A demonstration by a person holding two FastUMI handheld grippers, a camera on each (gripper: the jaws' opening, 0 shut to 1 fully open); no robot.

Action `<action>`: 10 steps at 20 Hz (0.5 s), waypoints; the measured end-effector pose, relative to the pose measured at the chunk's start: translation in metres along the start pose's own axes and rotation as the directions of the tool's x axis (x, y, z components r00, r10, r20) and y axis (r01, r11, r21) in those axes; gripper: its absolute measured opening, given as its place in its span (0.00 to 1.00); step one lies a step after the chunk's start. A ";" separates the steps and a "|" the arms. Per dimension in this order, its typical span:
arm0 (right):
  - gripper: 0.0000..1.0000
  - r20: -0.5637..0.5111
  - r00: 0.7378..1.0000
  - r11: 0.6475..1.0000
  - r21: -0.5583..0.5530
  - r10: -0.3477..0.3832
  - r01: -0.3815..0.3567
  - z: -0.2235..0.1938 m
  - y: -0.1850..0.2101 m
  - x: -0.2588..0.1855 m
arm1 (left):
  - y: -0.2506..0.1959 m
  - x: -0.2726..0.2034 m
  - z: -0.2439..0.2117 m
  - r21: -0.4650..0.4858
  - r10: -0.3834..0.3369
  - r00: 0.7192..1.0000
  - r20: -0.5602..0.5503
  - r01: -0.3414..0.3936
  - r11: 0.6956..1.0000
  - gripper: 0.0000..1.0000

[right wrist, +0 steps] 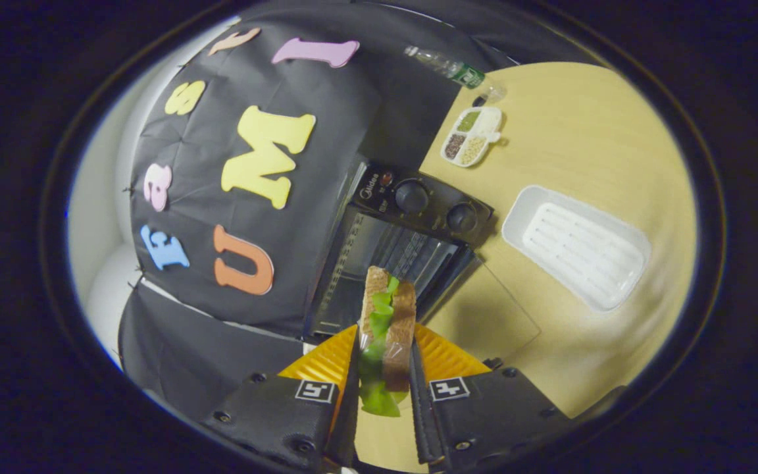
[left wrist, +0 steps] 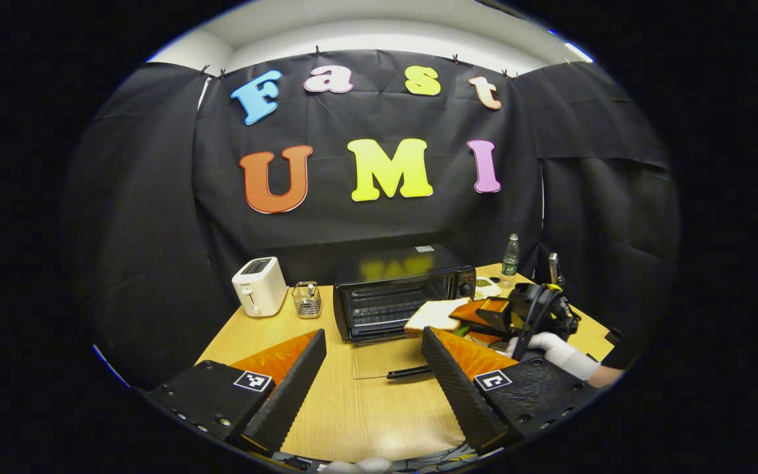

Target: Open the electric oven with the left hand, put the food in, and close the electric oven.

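Note:
The black electric oven (left wrist: 395,296) stands at the back of the wooden table, its glass door (left wrist: 382,359) folded down flat and the rack inside showing. My right gripper (left wrist: 468,313) is shut on a sandwich (left wrist: 435,315) and holds it just in front of the oven's opening, at its right side. In the right gripper view the sandwich (right wrist: 385,329), brown bread with green lettuce, sits edge-on between both fingers of that gripper (right wrist: 384,342), pointing at the oven (right wrist: 405,243). My left gripper (left wrist: 374,334) hangs open over the table before the lowered door, holding nothing.
Left of the oven stand a white toaster (left wrist: 259,285) and a small wire holder (left wrist: 306,299). Right of the oven are a bottle (right wrist: 454,68), a small divided dish (right wrist: 471,137) and a white tray (right wrist: 576,247). A gloved hand (left wrist: 553,349) holds the right gripper.

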State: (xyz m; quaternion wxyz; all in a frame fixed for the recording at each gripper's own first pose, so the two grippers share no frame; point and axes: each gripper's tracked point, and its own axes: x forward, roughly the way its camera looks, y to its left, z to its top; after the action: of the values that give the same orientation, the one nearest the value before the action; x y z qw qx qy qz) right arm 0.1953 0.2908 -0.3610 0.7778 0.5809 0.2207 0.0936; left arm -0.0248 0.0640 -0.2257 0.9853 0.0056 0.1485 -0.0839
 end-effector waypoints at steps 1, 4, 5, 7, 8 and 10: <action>0.36 0.025 1.000 1.000 0.003 -0.003 0.003 0.000 0.000 0.012 | 0.002 0.001 -0.004 -0.003 -0.002 1.000 -0.003 0.002 1.000 0.96; 0.36 0.059 0.998 1.000 0.021 -0.001 0.000 -0.003 0.003 0.047 | 0.007 0.005 -0.019 -0.007 0.001 1.000 -0.014 -0.001 1.000 0.96; 0.36 0.064 0.998 1.000 0.026 0.002 -0.004 -0.004 0.005 0.059 | 0.009 0.005 -0.025 -0.011 0.005 1.000 -0.021 -0.005 1.000 0.96; 0.36 0.076 0.997 1.000 0.018 0.003 -0.004 -0.003 0.010 0.081 | 0.014 0.010 -0.032 -0.021 0.010 0.999 -0.033 -0.011 1.000 0.96; 0.36 0.078 0.997 1.000 0.001 0.002 -0.002 -0.004 0.011 0.090 | 0.018 0.011 -0.035 -0.026 0.016 0.999 -0.039 -0.017 1.000 0.96; 0.36 0.077 0.997 1.000 0.008 0.006 -0.006 -0.004 0.015 0.109 | 0.024 0.015 -0.036 -0.028 0.029 0.999 -0.041 -0.030 0.999 0.96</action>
State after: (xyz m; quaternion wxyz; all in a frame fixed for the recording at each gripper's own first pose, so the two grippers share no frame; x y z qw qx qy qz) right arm 0.2919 0.3429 -0.3734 0.7831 0.5879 0.1892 0.0725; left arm -0.0175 0.0870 -0.2651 0.9832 -0.0044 0.1697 -0.0672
